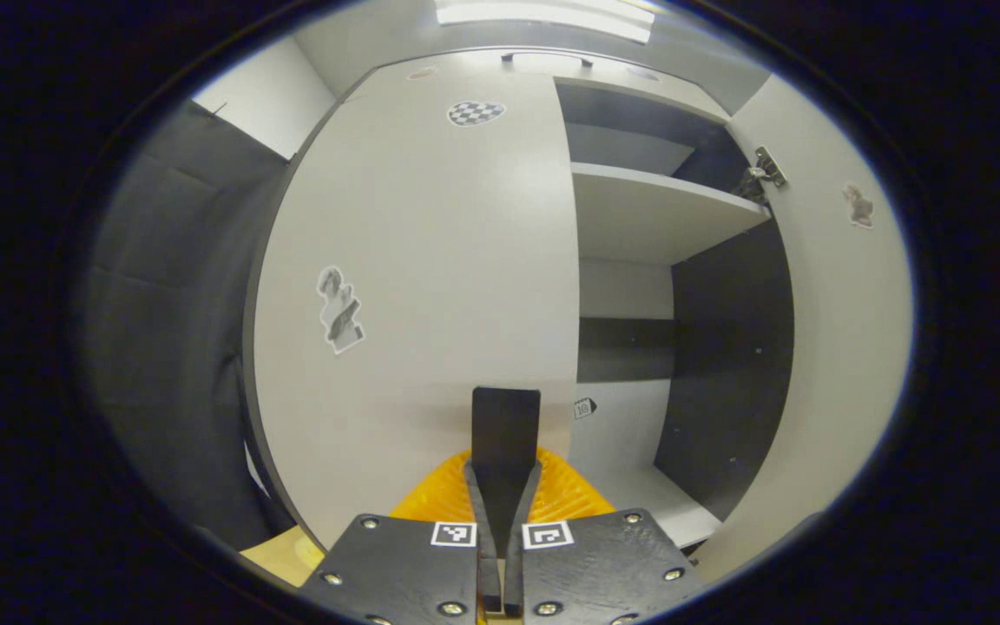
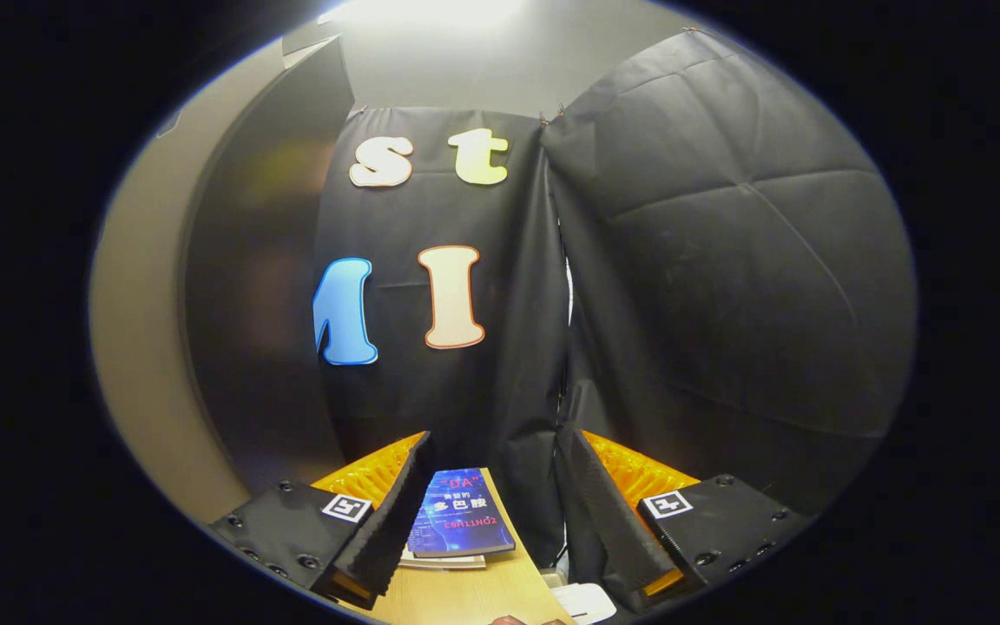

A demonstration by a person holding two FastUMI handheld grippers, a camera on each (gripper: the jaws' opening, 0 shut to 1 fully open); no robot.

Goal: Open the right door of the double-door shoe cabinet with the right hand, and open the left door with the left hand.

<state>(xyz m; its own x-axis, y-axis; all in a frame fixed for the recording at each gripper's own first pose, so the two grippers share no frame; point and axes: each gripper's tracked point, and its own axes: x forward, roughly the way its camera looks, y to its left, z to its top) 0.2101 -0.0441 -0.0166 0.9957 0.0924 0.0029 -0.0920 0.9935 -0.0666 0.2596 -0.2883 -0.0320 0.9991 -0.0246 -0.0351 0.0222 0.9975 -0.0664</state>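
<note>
The white shoe cabinet stands close ahead in the left gripper view. Its left door (image 1: 430, 286) is closed and flat toward me. The right door (image 1: 838, 347) is swung open at the right, with a metal hinge (image 1: 760, 174) showing at its inner edge. Between the doors I see the dark interior and a white shelf (image 1: 648, 213). My left gripper (image 1: 506, 399) is shut with nothing in it, low in front of the left door near that door's free edge. My right gripper (image 2: 496, 447) is open, holds nothing, and points at the black cloth wall.
A pale panel (image 2: 135, 347) and a dark panel (image 2: 248, 304) stand at the left of the right gripper view; which cabinet part they are I cannot tell. Below the right gripper a blue book (image 2: 458, 525) lies on a wooden table (image 2: 465, 595).
</note>
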